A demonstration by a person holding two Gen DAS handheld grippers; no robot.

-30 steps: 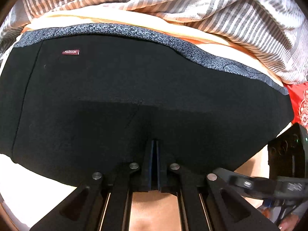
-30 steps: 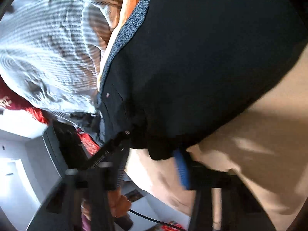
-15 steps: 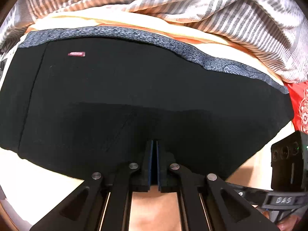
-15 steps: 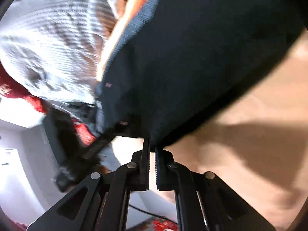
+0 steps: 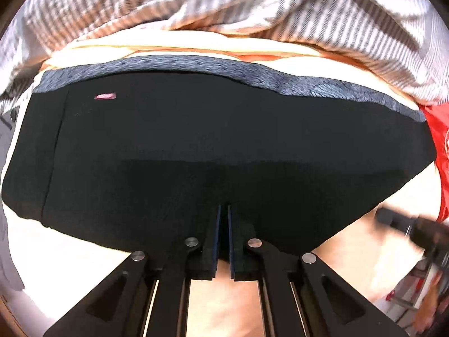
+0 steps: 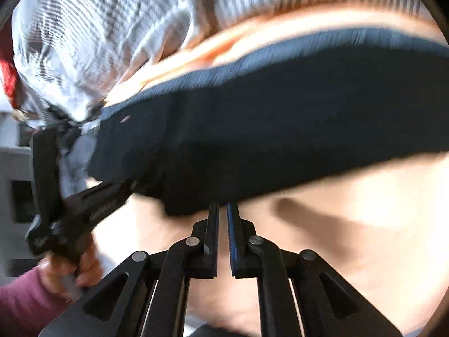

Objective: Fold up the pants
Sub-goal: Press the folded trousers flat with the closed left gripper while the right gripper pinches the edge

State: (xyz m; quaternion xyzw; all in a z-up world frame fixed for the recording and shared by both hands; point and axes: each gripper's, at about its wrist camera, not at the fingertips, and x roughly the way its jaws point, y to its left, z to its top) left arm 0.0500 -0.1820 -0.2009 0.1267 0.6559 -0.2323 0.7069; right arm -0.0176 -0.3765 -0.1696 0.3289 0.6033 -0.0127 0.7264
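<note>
The right gripper [image 6: 223, 206] has swung level, jaws nearly closed, empty; left gripper [image 5: 223, 207] pinches the pants [image 5: 213, 146].

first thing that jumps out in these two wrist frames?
The black pants fill the middle of both views, lying on a peach sheet, with a grey patterned waistband along the far edge and a small pink label at far left. Behind them bunches a grey-striped blanket. The left gripper is shut on the pants' near edge.
</note>
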